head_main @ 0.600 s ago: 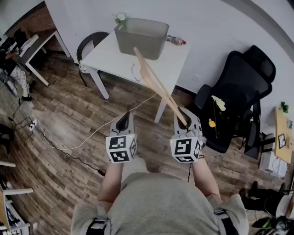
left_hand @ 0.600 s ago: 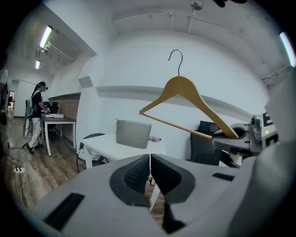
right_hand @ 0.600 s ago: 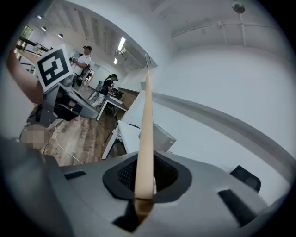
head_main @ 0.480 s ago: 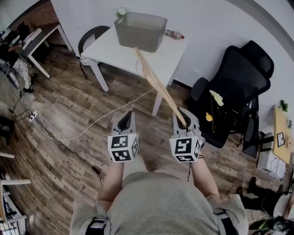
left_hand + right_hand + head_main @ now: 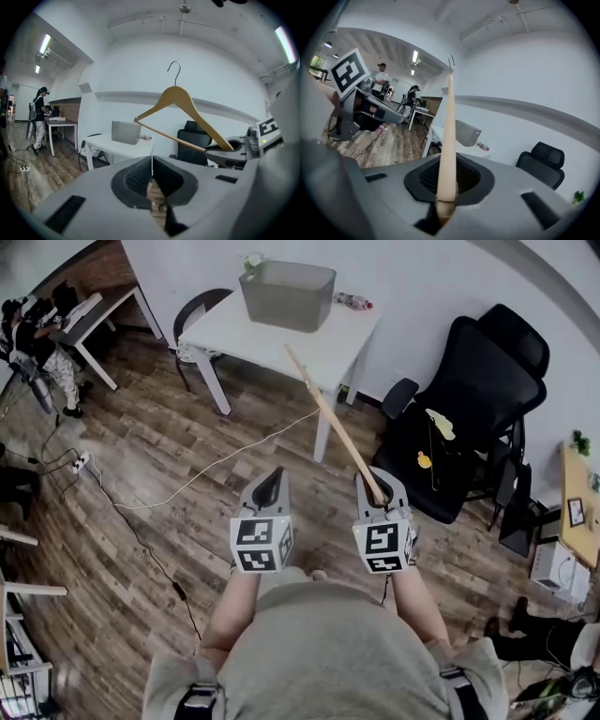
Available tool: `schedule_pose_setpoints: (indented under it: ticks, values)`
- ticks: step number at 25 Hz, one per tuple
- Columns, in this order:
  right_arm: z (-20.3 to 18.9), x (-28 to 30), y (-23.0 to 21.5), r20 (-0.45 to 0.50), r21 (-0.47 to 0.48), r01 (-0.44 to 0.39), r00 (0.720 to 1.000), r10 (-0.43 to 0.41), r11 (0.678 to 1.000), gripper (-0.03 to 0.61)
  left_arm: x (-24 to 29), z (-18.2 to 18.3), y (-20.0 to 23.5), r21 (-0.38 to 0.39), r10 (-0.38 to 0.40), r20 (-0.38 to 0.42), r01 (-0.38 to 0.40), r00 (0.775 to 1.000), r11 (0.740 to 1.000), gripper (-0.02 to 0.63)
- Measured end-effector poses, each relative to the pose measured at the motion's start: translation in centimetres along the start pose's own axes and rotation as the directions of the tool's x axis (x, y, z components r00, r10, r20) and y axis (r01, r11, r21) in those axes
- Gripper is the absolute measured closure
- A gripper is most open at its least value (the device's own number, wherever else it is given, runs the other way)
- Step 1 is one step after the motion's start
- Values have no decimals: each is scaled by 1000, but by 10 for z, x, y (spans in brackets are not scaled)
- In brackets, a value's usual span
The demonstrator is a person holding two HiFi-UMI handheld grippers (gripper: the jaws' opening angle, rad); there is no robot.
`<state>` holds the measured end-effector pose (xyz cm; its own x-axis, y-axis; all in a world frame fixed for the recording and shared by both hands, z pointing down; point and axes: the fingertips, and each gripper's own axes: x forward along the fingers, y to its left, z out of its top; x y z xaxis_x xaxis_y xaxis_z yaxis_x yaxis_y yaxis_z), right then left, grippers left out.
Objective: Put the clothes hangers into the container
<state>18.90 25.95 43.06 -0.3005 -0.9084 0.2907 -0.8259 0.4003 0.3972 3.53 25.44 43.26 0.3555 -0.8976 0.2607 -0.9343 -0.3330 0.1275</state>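
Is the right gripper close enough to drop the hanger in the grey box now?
Probably not yet. The right gripper holds the hanger, but the grey box sits on the white table across open floor. Nothing blocks the way.

My head camera looks steeply down over my left gripper (image 5: 271, 484) and right gripper (image 5: 376, 487); each gripper's camera sits close behind its jaws, facing forward (roughly level). All three share the far table (image 5: 309, 345) and container (image 5: 286, 294)

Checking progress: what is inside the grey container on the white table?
In the head view, the container shows only a bare inner wall, with nothing sticking out. Its bottom is hidden behind the front wall.
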Motion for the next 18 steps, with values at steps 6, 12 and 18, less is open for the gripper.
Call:
schedule_pose_setpoints:
  ticks: [6,12,18]
  values:
    - [5,-13,6,46,13,-1,999,0,1000,540,-12,0,4,-21,25,18,-25,1000,999,604]
    - [5,-23,3,68,13,-19,997,18,1000,540,-15,2,-11,-23,30,36,-29,999,999,603]
    - [-4,-26,-4,80,17,-37,996,36,999,538,-10,-2,-24,-24,40,41,-39,998,999,603]
